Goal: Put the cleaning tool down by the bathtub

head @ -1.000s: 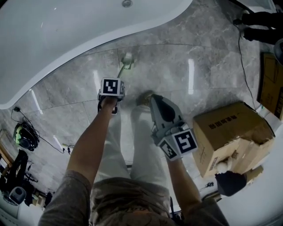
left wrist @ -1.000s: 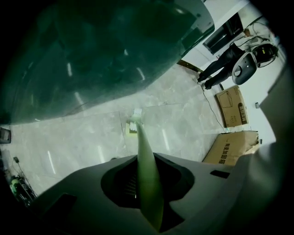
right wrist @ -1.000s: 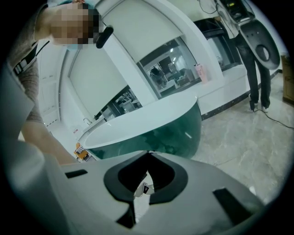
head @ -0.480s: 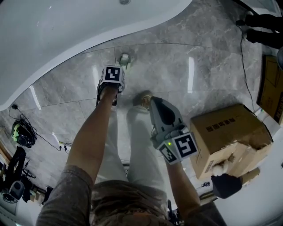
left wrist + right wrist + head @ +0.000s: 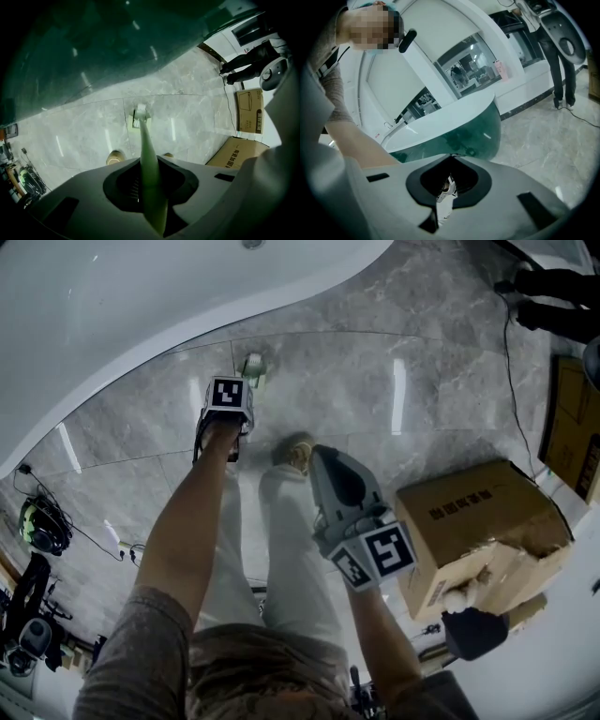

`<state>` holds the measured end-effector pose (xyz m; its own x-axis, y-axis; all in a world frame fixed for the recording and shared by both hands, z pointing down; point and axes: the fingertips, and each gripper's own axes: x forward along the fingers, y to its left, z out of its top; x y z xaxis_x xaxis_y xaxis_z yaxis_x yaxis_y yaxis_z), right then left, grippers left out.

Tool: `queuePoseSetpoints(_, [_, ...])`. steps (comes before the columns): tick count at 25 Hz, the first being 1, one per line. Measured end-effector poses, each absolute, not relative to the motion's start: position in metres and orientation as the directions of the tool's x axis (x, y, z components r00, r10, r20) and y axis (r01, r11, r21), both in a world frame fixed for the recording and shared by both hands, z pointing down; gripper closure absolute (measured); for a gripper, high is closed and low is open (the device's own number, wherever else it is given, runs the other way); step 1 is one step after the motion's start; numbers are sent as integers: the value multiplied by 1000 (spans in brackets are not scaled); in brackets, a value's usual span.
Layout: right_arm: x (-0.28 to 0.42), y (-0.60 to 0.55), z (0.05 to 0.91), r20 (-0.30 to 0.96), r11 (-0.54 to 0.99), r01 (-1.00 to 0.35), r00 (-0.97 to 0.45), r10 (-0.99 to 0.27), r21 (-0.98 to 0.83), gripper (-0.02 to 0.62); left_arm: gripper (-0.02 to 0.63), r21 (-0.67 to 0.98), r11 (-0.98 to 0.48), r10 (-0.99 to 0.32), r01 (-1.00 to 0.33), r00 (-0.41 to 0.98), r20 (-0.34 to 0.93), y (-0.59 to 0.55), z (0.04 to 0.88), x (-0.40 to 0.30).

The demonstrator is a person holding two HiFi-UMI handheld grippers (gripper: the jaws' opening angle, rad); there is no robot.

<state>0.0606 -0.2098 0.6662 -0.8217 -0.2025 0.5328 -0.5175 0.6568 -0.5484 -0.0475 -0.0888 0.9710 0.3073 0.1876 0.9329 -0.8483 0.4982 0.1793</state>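
A pale green cleaning brush [image 5: 148, 154] runs up between the jaws of my left gripper [image 5: 149, 159], which is shut on its handle. The white brush head [image 5: 139, 115] hangs just over the grey marble floor [image 5: 187, 117], close to the foot of the bathtub [image 5: 93, 51]. In the head view the brush head [image 5: 253, 367] pokes out beyond the left gripper's marker cube [image 5: 228, 393], beside the white tub rim [image 5: 141, 315]. My right gripper [image 5: 313, 455] is held at waist height, shut, with nothing in it [image 5: 452, 156].
A torn cardboard box [image 5: 478, 517] stands on the floor at the right. A black cable [image 5: 517, 381] runs past a standing person's dark shoes [image 5: 553, 296]. Equipment and cords [image 5: 37, 521] lie at the left. My own shoe [image 5: 298, 448] is below the right gripper.
The left gripper has carried the brush further from me, toward the tub; the brush head now sits nearer the tub's base. The right gripper drifted slightly left.
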Motion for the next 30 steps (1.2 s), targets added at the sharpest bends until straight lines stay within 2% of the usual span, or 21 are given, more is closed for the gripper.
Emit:
queuePoseSetpoints(5, [58, -209, 665, 532, 654, -517, -823, -201, -553, 595, 510, 216, 483, 143, -848, 320, 936, -96, 968, -48])
queuePoseSetpoints(10, [53, -207, 658, 521, 662, -509, -829, -205, -550, 595, 391, 208, 451, 88, -868, 275, 957, -105, 959, -53])
queuePoseSetpoints(19, [45, -200, 632, 515, 657, -512, -830, -214, -553, 595, 383, 114, 399, -158, -910, 54, 986, -135, 903, -84])
queuePoseSetpoints(21, [43, -198, 620, 512, 659, -512, -831, -218, -551, 595, 410, 123, 401, -182, -908, 52, 982, -135, 885, -86])
queuePoseSetpoints(25, [40, -195, 592, 499, 661, -513, -834, -233, -548, 595, 548, 126, 387, -213, -914, 45, 976, -135, 843, -88])
queuePoseSetpoints(27, [38, -193, 577, 496, 661, -514, -835, -238, -547, 595, 591, 151, 378, -226, -913, 67, 972, -134, 821, -84])
queuePoseSetpoints(30, [32, -186, 555, 493, 662, -512, -836, -239, -547, 595, 601, 201, 375, -237, -905, 116, 964, -129, 787, -79])
